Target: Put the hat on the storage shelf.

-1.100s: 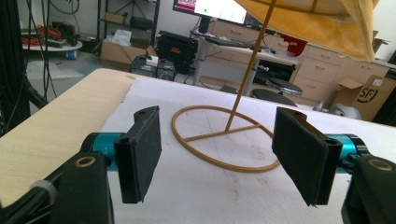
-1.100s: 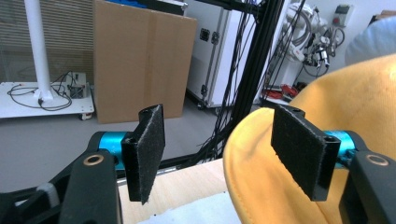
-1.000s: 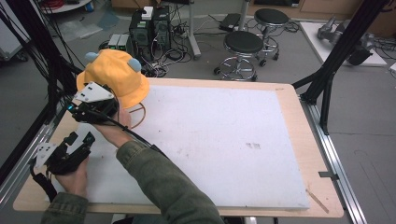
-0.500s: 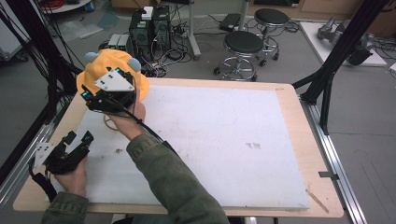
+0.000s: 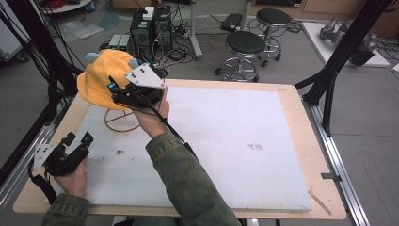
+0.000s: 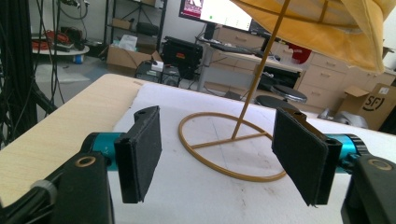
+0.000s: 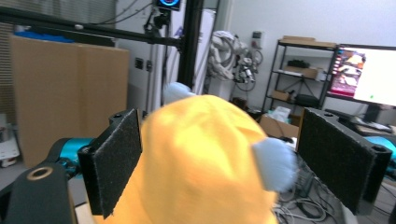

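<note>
An orange-yellow hat [image 5: 101,75] with pale blue ears [image 7: 274,164] sits on top of a thin wire stand [image 5: 121,121] at the table's far left. My right gripper [image 5: 117,90] is raised beside the hat, open, with the hat [image 7: 205,163] between its two black pads but not pinched. Low at the near left edge of the table, my left gripper [image 5: 77,140] rests open, its pads [image 6: 140,154] wide apart, pointing at the stand's ring base [image 6: 229,149] and upright rod.
A white sheet [image 5: 226,136] covers most of the wooden table [image 5: 291,99]. Black frame posts [image 5: 339,52] stand at both sides. Stools [image 5: 244,47] and computer cases [image 5: 150,23] are on the floor behind the table.
My right gripper has risen and moved right and toward the far edge, from in front of the stand to level with the hat's crown. The left gripper stays put.
</note>
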`<action>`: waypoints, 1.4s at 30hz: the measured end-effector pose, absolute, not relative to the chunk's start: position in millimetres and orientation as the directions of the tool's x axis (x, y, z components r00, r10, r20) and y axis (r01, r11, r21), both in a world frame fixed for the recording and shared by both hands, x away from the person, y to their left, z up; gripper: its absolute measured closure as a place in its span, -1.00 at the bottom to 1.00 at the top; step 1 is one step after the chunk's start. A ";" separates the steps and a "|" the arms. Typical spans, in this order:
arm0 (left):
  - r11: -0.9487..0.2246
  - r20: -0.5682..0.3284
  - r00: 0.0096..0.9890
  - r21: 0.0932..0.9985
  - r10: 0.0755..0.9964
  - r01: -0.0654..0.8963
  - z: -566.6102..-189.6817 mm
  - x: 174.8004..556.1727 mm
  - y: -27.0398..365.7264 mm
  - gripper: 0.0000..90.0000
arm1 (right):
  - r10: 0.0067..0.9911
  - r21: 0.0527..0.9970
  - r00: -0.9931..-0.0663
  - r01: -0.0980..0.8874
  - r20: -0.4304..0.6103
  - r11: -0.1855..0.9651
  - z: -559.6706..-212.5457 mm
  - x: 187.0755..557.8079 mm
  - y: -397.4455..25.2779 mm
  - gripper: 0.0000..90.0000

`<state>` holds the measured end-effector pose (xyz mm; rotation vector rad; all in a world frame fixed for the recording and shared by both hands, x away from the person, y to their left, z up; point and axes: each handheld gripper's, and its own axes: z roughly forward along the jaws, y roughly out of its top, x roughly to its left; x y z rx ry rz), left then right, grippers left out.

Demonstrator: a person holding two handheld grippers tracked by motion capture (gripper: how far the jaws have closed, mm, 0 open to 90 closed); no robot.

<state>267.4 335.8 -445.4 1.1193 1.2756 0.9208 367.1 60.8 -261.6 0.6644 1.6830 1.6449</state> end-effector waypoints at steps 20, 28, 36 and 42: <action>0.233 -0.241 0.128 0.969 0.962 0.081 -445.2 266.1 329.6 -0.26 | 0.862 0.997 -0.506 -0.072 -0.041 0.005 -274.7 364.4 -42.5 -0.74; 0.231 -0.240 0.133 0.969 0.962 0.083 -444.9 264.6 328.5 -0.26 | 0.887 0.998 -0.459 -0.067 -0.045 0.016 -283.2 354.3 -83.2 -0.74; 0.235 -0.245 0.138 0.968 0.960 0.084 -444.8 264.0 327.9 -0.26 | 0.910 0.998 -0.413 -0.020 0.040 -0.053 -288.8 350.7 -121.4 -0.74; 0.239 -0.248 0.136 0.968 0.959 0.083 -444.5 263.1 328.4 -0.26 | 0.925 0.998 -0.375 -0.007 0.051 -0.058 -295.2 340.9 -147.6 -0.74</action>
